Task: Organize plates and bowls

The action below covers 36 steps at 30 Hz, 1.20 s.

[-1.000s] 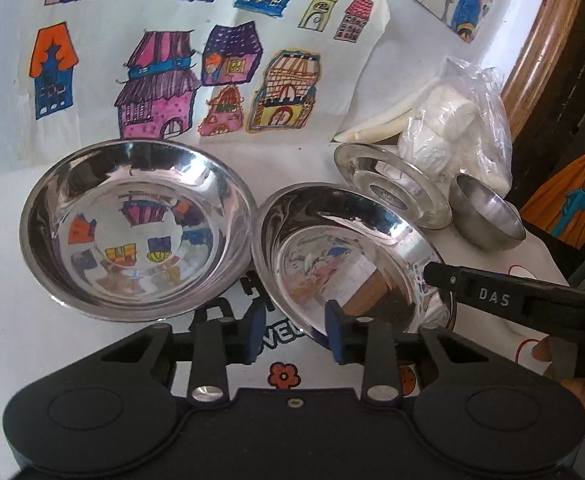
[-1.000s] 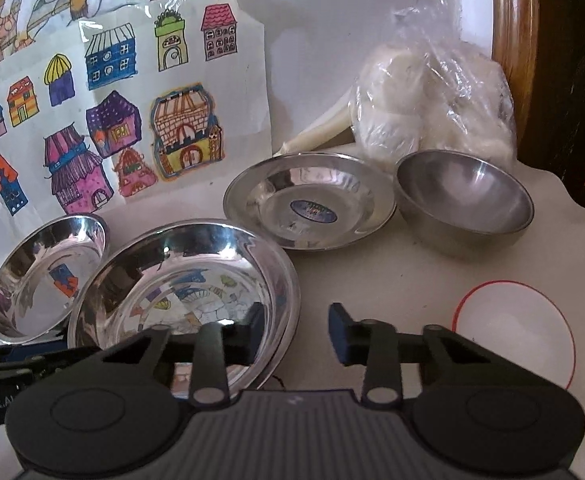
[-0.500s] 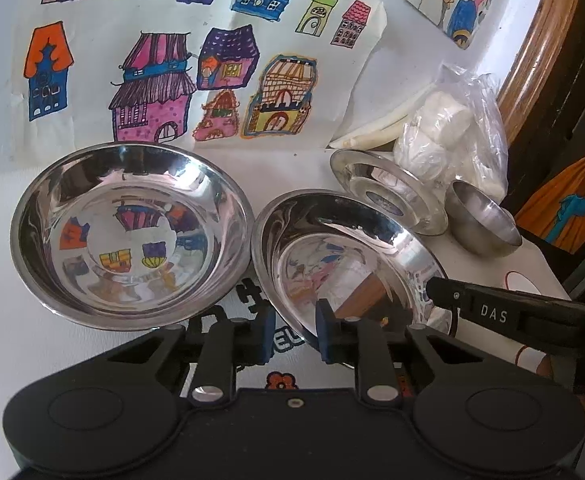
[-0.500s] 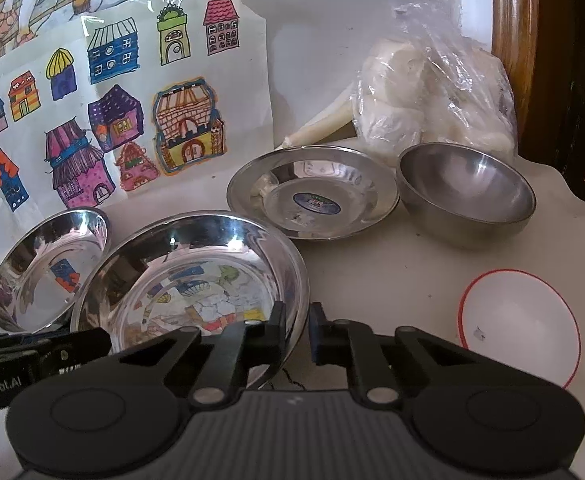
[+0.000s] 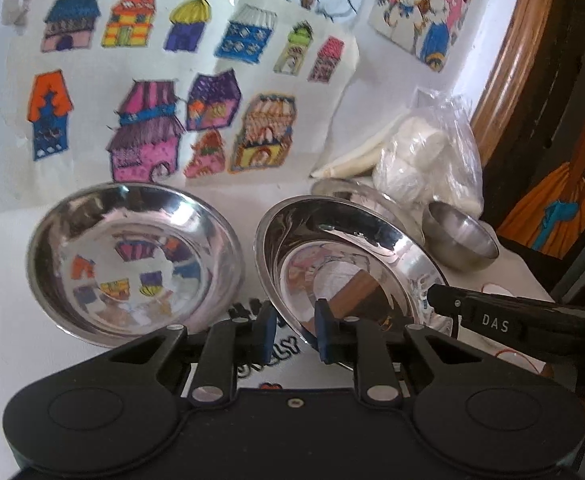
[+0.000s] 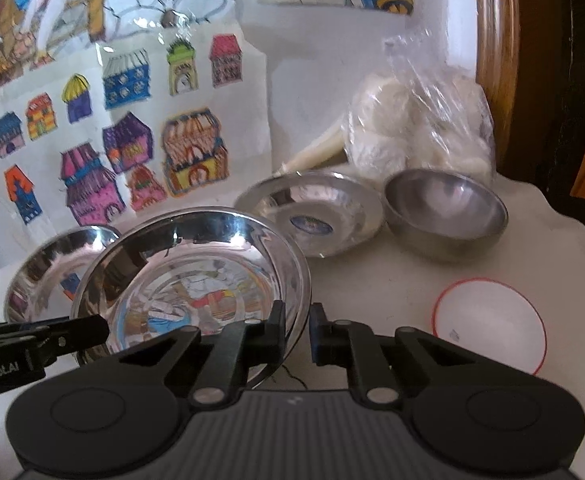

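Both grippers clamped on one steel plate, lifted at a tilt off the table.

The table (image 6: pixel 532 248) carries, in falling size: the held plate (image 5: pixel 344 256), pinched at its near-left rim by the left gripper (image 5: pixel 292 332) and at its right rim by the right gripper (image 6: pixel 296 326), both closed onto it; a like plate (image 5: pixel 132 256) just left, resting flat; a small plate (image 6: pixel 312 216) and bowl (image 6: pixel 444 212) behind. Judgement: keep both pinches firm, level the tilt, clear the neighbour's rim, then lower the held plate squarely into the like one.

Both grippers' fingers (image 5: pixel 324 334) clamp the tilted steel plate (image 5: pixel 344 264).
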Each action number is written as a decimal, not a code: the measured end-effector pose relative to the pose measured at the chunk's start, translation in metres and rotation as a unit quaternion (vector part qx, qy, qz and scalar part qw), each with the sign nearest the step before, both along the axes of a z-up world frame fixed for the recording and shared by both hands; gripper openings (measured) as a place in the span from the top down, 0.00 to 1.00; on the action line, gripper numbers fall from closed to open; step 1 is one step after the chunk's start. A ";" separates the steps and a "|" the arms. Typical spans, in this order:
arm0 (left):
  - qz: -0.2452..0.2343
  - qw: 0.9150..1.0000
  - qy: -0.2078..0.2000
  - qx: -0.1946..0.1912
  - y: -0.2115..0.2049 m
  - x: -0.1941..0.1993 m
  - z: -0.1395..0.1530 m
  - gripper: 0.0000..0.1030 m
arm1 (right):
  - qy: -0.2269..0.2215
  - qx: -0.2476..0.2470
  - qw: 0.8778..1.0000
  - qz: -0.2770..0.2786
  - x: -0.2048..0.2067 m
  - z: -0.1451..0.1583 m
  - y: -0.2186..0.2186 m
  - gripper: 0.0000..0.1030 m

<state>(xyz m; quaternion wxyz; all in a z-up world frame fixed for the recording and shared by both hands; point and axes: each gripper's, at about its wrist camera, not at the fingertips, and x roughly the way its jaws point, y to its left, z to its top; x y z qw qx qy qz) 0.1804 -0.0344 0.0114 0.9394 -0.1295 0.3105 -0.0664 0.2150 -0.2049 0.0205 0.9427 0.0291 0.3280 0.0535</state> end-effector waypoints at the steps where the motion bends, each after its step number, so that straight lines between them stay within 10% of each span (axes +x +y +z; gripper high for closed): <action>1: 0.005 1.000 -0.004 0.001 0.003 -0.002 0.002 0.79 | -0.004 0.001 1.000 0.003 0.000 0.002 0.003 0.87; 36: 0.144 0.988 0.015 0.056 0.119 -0.001 -0.002 0.81 | -0.029 -0.019 0.995 0.093 0.026 0.004 0.148 0.84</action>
